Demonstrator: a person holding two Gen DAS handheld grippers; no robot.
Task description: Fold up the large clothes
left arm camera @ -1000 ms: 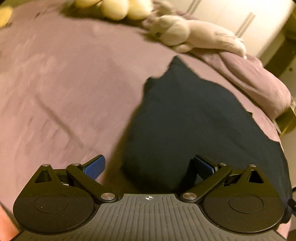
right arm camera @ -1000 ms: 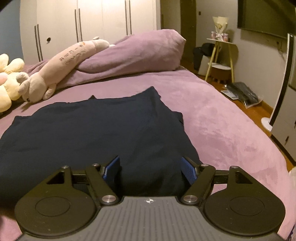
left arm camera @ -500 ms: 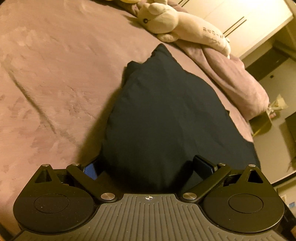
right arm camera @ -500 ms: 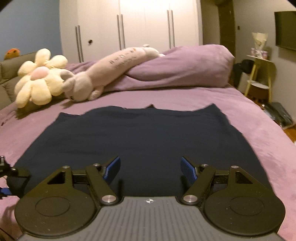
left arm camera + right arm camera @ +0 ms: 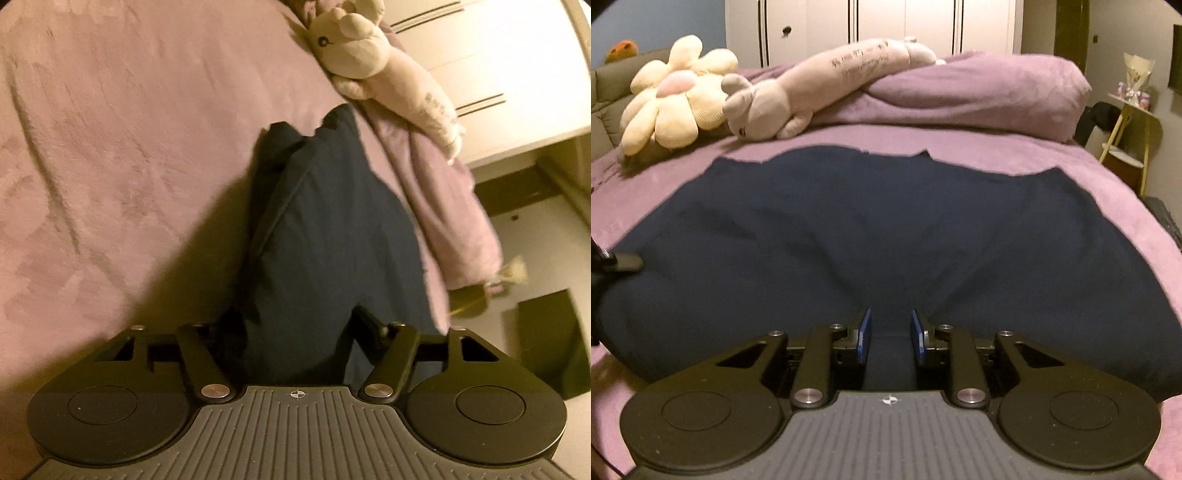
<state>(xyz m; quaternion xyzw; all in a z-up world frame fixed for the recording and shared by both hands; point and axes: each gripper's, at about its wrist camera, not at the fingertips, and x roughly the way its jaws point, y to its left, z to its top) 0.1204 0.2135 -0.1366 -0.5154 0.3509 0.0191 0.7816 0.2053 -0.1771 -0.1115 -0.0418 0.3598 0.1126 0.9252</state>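
Both grippers' fingers pinched the near hem of the dark garment (image 5: 886, 229); a shallow bite could slip, leaving the fold crooked.

Your left wrist camera sits close over the dark garment's (image 5: 332, 229) left edge, tilted, facing along that edge toward the long plush toy (image 5: 388, 70) and the wardrobe (image 5: 498, 55). Your right wrist camera sits low at the garment's (image 5: 886, 229) near hem, facing level across the bed (image 5: 1015, 158). Both views share the garment, the plush toy (image 5: 820, 81) and the wardrobe (image 5: 879, 26).
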